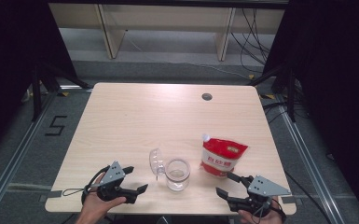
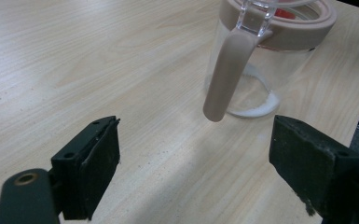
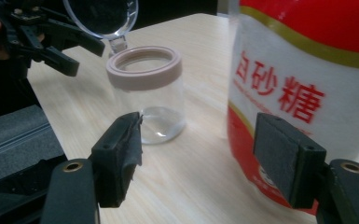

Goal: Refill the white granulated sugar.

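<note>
Sugar residue in jar (image 2: 261, 70) from left claw (image 2: 196, 154) view; both claws apart, right claw (image 3: 198, 154) near pouch (image 3: 307, 84).

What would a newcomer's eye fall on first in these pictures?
The red and white sugar pouch stands out at the table's near right, just ahead of the open right gripper. Left of it stands a clear jar with its hinged lid flipped open, facing the open left gripper.
</note>
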Available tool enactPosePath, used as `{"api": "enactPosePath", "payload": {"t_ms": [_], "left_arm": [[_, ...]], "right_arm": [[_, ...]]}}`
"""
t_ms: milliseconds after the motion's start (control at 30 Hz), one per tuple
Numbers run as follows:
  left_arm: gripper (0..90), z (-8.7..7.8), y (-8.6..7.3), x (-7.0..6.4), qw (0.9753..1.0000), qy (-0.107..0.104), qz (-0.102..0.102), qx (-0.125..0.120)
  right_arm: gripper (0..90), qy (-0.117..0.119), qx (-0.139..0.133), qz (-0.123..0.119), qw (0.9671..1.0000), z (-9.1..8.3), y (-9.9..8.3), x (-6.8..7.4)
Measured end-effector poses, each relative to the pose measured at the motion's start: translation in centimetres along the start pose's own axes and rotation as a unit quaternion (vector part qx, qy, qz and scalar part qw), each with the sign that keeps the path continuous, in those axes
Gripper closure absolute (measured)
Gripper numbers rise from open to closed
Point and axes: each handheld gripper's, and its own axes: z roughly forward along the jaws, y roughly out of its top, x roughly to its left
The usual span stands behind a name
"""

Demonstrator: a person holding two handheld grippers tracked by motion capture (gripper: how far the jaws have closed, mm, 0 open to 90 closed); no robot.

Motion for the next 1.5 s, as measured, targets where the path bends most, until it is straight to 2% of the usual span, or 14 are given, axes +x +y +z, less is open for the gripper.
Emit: {"api": "enactPosePath", "payload": {"t_ms": [100,267,300,433,567,633,767,1033,1100,1233,1267,1300,1333,1500], "left_arm": [[15.9,0.0,0.1,0.0,1.0,0.003,0.003,0.005],[15.9,0.0,0.1,0.1,0.9999,0.001,0.01,0.001],[15.9,0.0,0.1,0.2,0.9999,-0.002,0.014,0.001],[15.8,0.0,0.2,0.1,1.0,-0.001,-0.003,-0.006],[15.6,0.2,0.1,0.0,1.0,0.002,0.003,0.0],[15.6,0.2,0.1,-0.1,1.0,-0.001,0.006,0.002],[15.7,0.3,0.0,-0.2,1.0,-0.001,0.006,-0.003],[15.7,0.1,-0.2,-0.2,1.0,0.003,0.005,0.007],[15.7,0.1,-0.1,0.0,0.9998,0.004,0.019,0.01],[15.7,0.1,-0.2,0.0,1.0,0.004,0.004,0.007],[15.7,0.1,-0.2,0.1,1.0,0.0,0.003,0.004],[15.7,0.1,-0.2,0.1,1.0,0.001,0.0,0.004],[15.7,0.1,-0.2,0.0,1.0,0.003,0.003,0.005],[15.9,0.2,-0.2,-0.1,0.9999,-0.002,0.011,0.001]], "right_arm": [[33.4,-0.017,0.01,0.012,0.9997,-0.6,-0.2,0.0],[32.7,-0.04,0.006,-0.017,0.999,-1.1,-0.6,-1.1],[32.4,-0.043,0.023,0.015,0.9987,-1.4,-0.7,-0.7],[29.8,-0.059,0.02,-0.013,0.998,-1.6,-1.0,-1.6],[21.5,-0.079,0.04,0.026,0.9958,-1.9,-1.3,-1.9],[22.6,-0.072,0.037,0.003,0.9967,-1.6,-1.4,-2.5],[21.0,-0.084,0.032,0.008,0.996,-1.4,-1.3,-2.9],[21.0,-0.08,0.021,-0.006,0.9966,0.0,-1.2,-4.4],[21.5,-0.077,0.025,0.002,0.9967,0.3,-1.1,-4.5],[21.3,-0.069,0.016,-0.001,0.9975,1.0,-0.8,-5.1],[21.3,-0.064,0.006,-0.022,0.9977,1.2,-0.8,-5.5],[21.2,-0.062,0.006,-0.015,0.9979,1.4,-0.7,-5.7],[21.2,-0.058,-0.004,-0.032,0.9978,1.7,-0.7,-6.0],[21.8,-0.032,-0.012,-0.036,0.9988,2.7,-0.5,-6.6]]}}
